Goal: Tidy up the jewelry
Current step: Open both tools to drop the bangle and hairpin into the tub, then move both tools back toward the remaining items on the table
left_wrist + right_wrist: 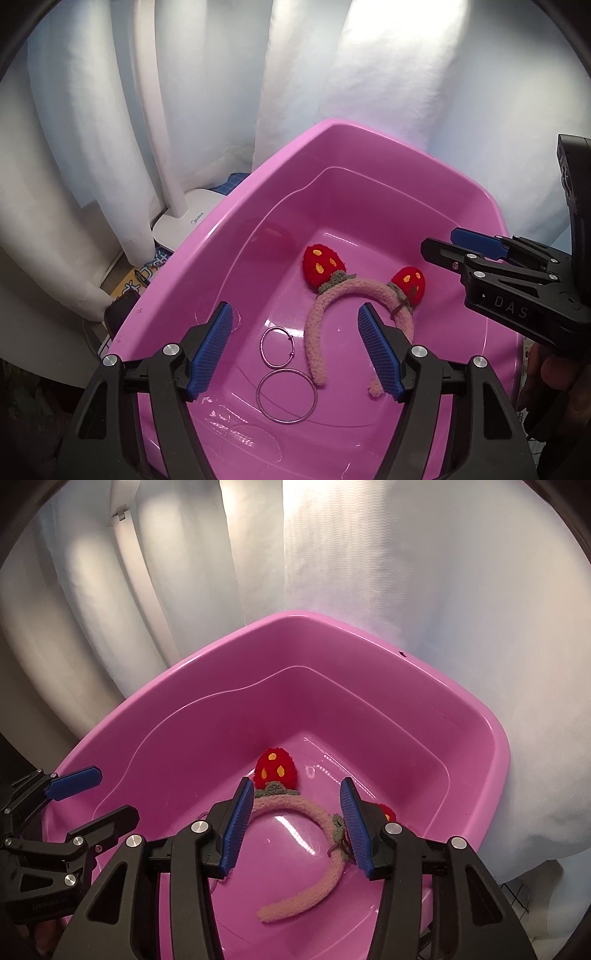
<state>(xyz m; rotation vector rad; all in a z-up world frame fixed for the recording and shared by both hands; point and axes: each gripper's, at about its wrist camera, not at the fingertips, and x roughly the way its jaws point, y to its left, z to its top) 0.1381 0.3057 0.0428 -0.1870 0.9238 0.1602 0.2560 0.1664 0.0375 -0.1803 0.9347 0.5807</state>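
Okay, both my grippers hang over the pink tub (pixel 192 254). My left gripper (pixel 295 350) has its jaws wide apart, nothing between the blue pads (pixel 210 350), which touch nothing. Below it, 2 metal rings (pixel 286 373) lie flat on the tub floor, just beside each other. The fuzzy pink headband (pixel 332 317) with 2 red strawberry ears lies on the floor right of the rings. My right gripper (pixel 295 827) is partly spread, jaws straddling the headband's arch, pads not pressing it. White curtain (pixel 406 590) hangs behind the tub.
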